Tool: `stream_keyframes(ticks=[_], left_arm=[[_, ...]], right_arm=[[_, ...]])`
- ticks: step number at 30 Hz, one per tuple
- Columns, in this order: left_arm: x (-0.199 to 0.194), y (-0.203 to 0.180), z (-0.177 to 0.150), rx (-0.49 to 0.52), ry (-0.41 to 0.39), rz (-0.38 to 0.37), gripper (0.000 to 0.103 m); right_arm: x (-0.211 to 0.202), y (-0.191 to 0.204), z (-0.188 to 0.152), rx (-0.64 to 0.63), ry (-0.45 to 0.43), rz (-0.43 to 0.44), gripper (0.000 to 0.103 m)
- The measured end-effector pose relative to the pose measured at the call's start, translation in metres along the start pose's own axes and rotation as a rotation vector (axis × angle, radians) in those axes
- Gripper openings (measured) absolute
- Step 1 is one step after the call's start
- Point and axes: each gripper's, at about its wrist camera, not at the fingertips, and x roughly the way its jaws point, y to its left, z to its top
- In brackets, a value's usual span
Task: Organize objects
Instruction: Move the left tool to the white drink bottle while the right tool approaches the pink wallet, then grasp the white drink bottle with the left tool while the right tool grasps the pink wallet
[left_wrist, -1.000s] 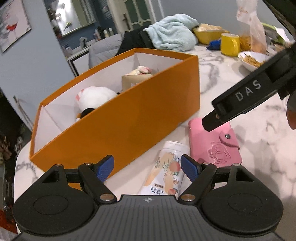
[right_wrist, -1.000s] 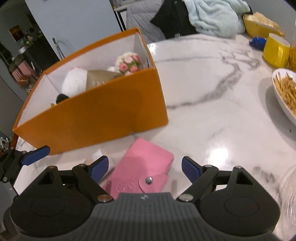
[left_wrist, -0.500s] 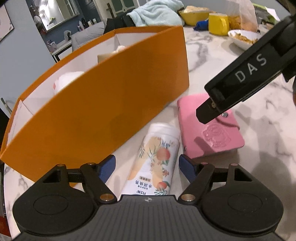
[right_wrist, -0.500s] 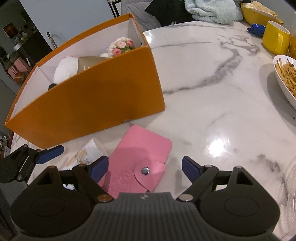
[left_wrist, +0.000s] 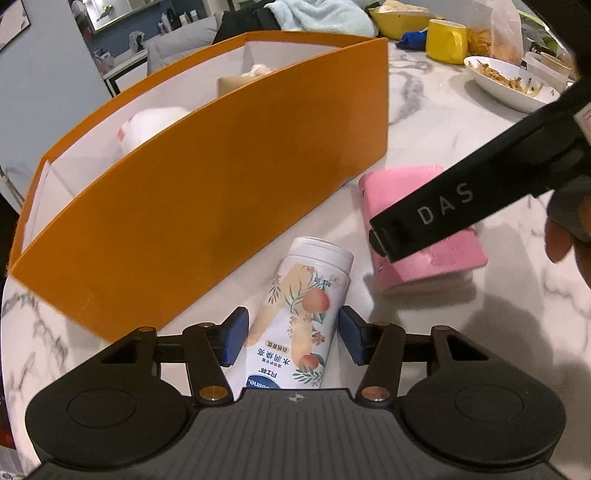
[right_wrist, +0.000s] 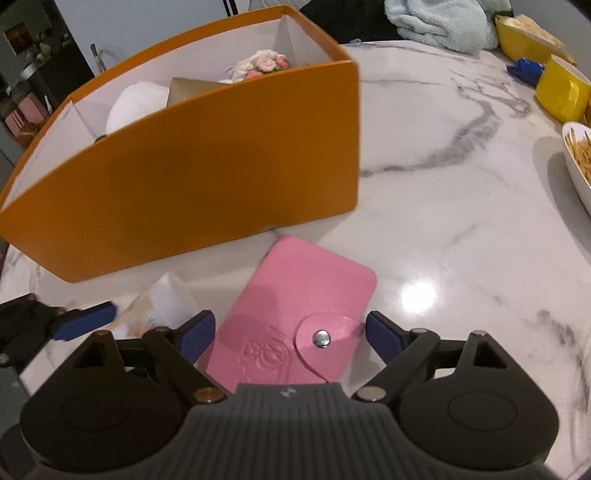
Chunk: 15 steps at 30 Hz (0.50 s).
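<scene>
Surface: white marble table (right_wrist: 443, 192) with grey veins, glossy, one bright glare spot. Room: blue-grey walls, a framed mirror and a grey sofa in the far background of the left wrist view.

Left gripper (left_wrist: 291, 341): jaws part open, straddling the lower half of the bottle (left_wrist: 303, 314). The blue pads sit just beside the bottle's sides; contact cannot be told. Bottle: white, peach print, lying on the table with its cap pointing to the box.

Right gripper (right_wrist: 290, 334): jaws wide open, either side of the wallet (right_wrist: 295, 310), pads clear of it. Its finger marked "DAS" crosses over the wallet in the left wrist view.

Wallet: pink, snap flap, flat on the table, just beside the box's near right corner and to the right of the bottle.

Box (right_wrist: 207, 177): orange outside, white inside, open top, directly beyond both items. Holds a white plush (right_wrist: 135, 103), a tan carton (right_wrist: 192, 88) and a pink-and-white posy (right_wrist: 264, 64).

Further off, right: yellow mug (right_wrist: 561, 92), yellow bowl (right_wrist: 524, 31), white dish of fries (left_wrist: 506, 83), blue scrap (right_wrist: 524, 68), pale blue towel (right_wrist: 439, 20).
</scene>
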Motion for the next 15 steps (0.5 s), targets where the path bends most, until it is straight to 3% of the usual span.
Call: stream_keyframes(ticks=[4, 8, 15], left_arm=[[-0.008, 0.015, -0.012, -0.028, 0.017, 0.006, 0.063], [-0.013, 0.028, -0.019, -0.056, 0.028, 0.007, 0.063], [-0.019, 0.037, -0.024, -0.07, 0.052, -0.01, 0.061]], right_arm=[[0.008, 0.011, -0.001, -0.059, -0.001, -0.03, 0.091], [0.012, 0.025, -0.004, -0.204, 0.002, -0.026, 0.092], [-0.003, 0.05, -0.028, -0.717, 0.069, 0.126, 0.091]])
